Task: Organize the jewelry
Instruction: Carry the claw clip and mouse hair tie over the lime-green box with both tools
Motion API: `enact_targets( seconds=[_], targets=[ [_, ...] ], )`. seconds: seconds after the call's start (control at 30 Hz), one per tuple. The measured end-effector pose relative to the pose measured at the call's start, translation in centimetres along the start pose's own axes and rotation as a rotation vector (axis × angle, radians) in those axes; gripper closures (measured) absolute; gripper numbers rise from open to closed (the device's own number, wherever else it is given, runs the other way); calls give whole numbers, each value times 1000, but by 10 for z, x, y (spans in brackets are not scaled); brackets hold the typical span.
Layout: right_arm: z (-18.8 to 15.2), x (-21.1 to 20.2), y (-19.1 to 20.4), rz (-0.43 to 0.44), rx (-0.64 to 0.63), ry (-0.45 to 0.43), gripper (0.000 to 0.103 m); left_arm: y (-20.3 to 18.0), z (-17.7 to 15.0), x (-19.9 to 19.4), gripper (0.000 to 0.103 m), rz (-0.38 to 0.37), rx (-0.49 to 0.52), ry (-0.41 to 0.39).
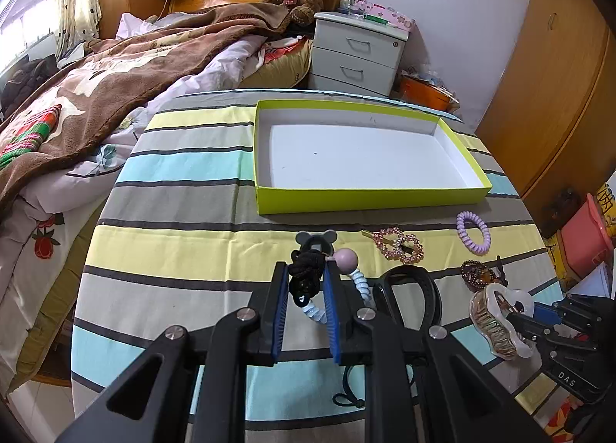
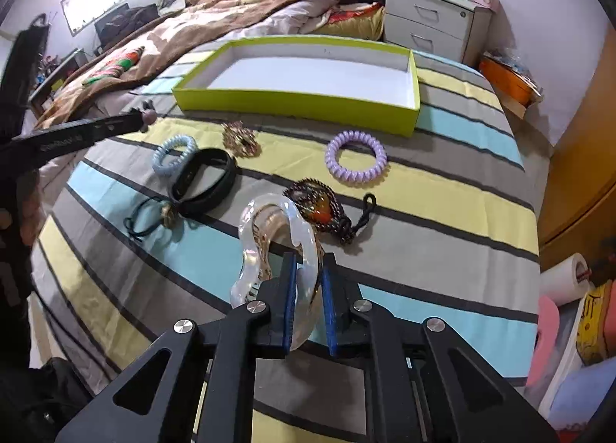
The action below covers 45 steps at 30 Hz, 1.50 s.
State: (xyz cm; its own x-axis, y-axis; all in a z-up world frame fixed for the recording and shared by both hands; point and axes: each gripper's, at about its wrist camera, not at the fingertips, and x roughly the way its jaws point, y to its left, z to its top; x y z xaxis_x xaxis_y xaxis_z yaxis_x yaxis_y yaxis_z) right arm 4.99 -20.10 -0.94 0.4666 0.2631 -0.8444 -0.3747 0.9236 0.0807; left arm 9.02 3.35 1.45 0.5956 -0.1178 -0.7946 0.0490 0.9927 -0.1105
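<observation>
Black cord, half hidden between my left gripper's (image 1: 307, 281) pads, is a clamped hair tie (image 1: 306, 275). My right gripper (image 2: 308, 281) clenches the clear hair claw (image 2: 277, 235), its lower end hidden.

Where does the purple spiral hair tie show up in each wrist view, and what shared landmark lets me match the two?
Left wrist view: the purple spiral hair tie lies at right of centre on the striped cloth, below the green tray's near right corner.
Right wrist view: the tie lies just above centre, in front of the tray's right end.
Shared landmark: the green tray, seen in both.
</observation>
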Motion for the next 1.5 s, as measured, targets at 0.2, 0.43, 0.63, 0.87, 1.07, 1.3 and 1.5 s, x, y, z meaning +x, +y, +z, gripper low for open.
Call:
enact_targets(
  seconds=[0.2, 0.43, 0.63, 0.87, 1.07, 1.3, 1.5],
  targets=[
    [13, -20, -1, -4, 6, -54, 90, 2, 6, -1, 84, 2, -1, -8],
    [49, -31, -12, -20, 37, -118, 90, 5, 22, -2, 84, 5, -2, -22],
    [93, -24, -30, -53, 94, -164, 90, 9, 47, 6, 84, -5, -18, -40],
    [131, 5, -44, -86, 136, -158, 90, 14, 76, 23, 84, -24, -34, -59],
    [152, 36, -55, -106, 183, -143, 90, 17, 98, 50, 84, -20, -48, -55],
    [166, 62, -65, -161, 204, -124, 90, 20, 108, 84, 84, -19, -66, -7],
    [174, 75, -74, -187, 217, -120, 90, 18, 114, 104, 84, -8, -63, 20]
  ],
)
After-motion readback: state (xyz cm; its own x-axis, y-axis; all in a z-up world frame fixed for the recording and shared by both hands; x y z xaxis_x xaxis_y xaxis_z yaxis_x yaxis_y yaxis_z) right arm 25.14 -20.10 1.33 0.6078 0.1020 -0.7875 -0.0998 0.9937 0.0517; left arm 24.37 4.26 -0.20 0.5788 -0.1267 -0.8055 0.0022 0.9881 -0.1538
